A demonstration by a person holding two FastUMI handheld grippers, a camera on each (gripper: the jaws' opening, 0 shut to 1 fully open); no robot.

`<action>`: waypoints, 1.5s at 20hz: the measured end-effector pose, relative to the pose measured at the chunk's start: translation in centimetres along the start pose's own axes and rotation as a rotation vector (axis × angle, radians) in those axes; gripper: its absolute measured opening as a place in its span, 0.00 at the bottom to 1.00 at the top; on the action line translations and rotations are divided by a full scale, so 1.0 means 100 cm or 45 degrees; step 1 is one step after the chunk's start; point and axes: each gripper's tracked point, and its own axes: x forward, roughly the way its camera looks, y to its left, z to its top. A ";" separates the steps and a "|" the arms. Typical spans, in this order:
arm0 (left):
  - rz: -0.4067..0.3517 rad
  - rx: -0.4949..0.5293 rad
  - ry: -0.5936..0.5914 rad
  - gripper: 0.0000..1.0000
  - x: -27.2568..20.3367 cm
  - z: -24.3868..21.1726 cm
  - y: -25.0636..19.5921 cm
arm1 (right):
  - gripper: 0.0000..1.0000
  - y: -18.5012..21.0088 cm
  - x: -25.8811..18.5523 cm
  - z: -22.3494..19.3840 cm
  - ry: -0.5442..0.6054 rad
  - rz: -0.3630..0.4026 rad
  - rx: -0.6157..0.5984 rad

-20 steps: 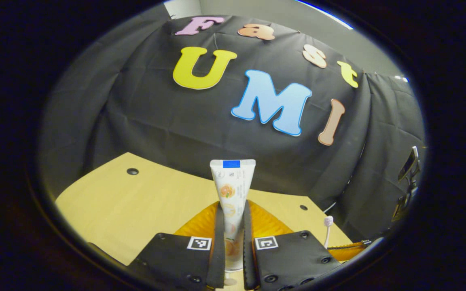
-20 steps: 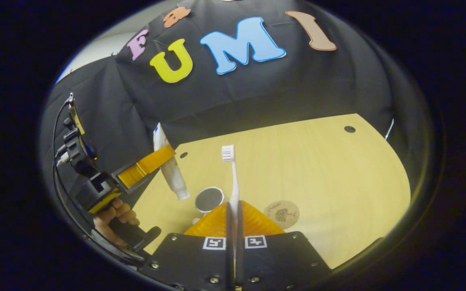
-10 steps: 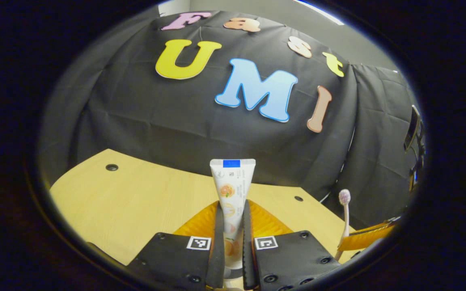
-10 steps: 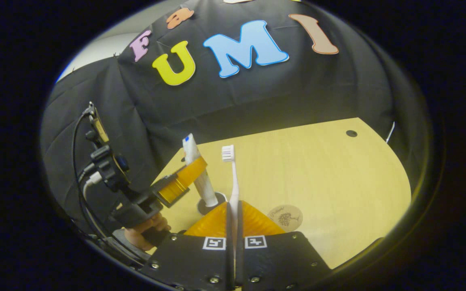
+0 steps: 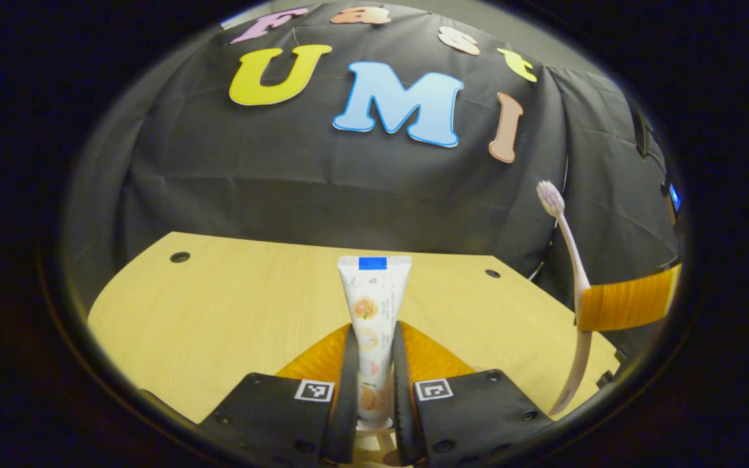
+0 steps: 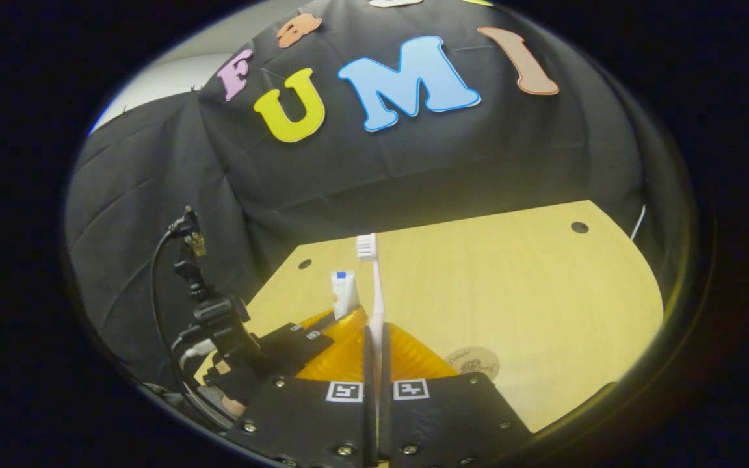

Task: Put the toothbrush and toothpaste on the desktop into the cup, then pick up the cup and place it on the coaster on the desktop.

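Note:
A white toothpaste tube (image 5: 373,305) stands upright between the fingers of my left gripper (image 5: 374,370), which is shut on it, flat end up. My right gripper (image 6: 374,348) is shut on the handle of a white toothbrush (image 6: 374,286), bristles up. In the right gripper view the left gripper (image 6: 341,318) sits low, just left of the toothbrush, with the tube's top (image 6: 344,291) sticking out; it hides the cup. The left gripper view has the toothbrush (image 5: 569,260) at its right, clamped by the right gripper (image 5: 592,311). A round wooden coaster (image 6: 473,362) lies on the table to the right.
The light wooden table (image 6: 511,286) has small dark holes (image 6: 579,227) near its back corners and ends at the black cloth wall (image 5: 322,188). Cables and a camera mount (image 6: 209,312) rise from the left gripper's body, close to my right gripper.
The left gripper has come down and closer to the right gripper with the toothpaste, now covering the spot where the cup stood. In the left gripper view the toothbrush looms nearer and higher.

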 end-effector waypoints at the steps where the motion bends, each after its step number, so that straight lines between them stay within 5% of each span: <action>1: -0.008 0.024 0.016 0.33 -0.001 -0.005 -0.002 | 0.02 0.002 0.002 0.004 -0.007 0.003 -0.006; 6: -0.022 0.083 0.079 0.38 -0.009 -0.019 -0.004 | 0.02 0.013 0.018 0.014 -0.047 0.035 -0.020; 11: -0.022 0.089 0.075 0.72 -0.024 -0.012 0.004 | 0.02 0.024 0.031 0.024 -0.111 0.074 -0.025; 16: -0.002 0.048 0.119 0.74 -0.060 -0.012 0.020 | 0.02 0.044 0.050 0.035 -0.179 0.147 -0.065; 19: 0.003 0.033 0.156 0.89 -0.076 -0.013 0.024 | 0.02 0.058 0.062 0.038 -0.205 0.199 -0.082; 20: 0.001 0.018 0.172 0.85 -0.080 -0.016 0.025 | 0.02 0.061 0.066 0.034 -0.210 0.217 -0.092; 21: -0.011 -0.002 0.193 0.96 -0.085 -0.020 0.024 | 0.02 0.063 0.070 0.032 -0.212 0.231 -0.102; 22: -0.025 -0.017 0.220 0.85 -0.090 -0.025 0.022 | 0.02 0.066 0.077 0.030 -0.212 0.239 -0.117; 24: -0.033 -0.015 0.247 0.96 -0.098 -0.032 0.019 | 0.02 0.069 0.084 0.027 -0.220 0.248 -0.154; 25: -0.050 -0.012 0.261 0.90 -0.102 -0.034 0.016 | 0.03 0.067 0.086 0.024 -0.226 0.242 -0.178; 28: -0.093 -0.028 0.305 0.96 -0.107 -0.043 0.007 | 0.03 0.063 0.097 0.017 -0.224 0.211 -0.241; 29: -0.107 -0.040 0.316 0.85 -0.107 -0.045 0.004 | 0.04 0.062 0.097 0.017 -0.229 0.193 -0.262; 30: -0.121 -0.049 0.323 0.88 -0.108 -0.047 0.000 | 0.04 0.062 0.099 0.016 -0.230 0.191 -0.277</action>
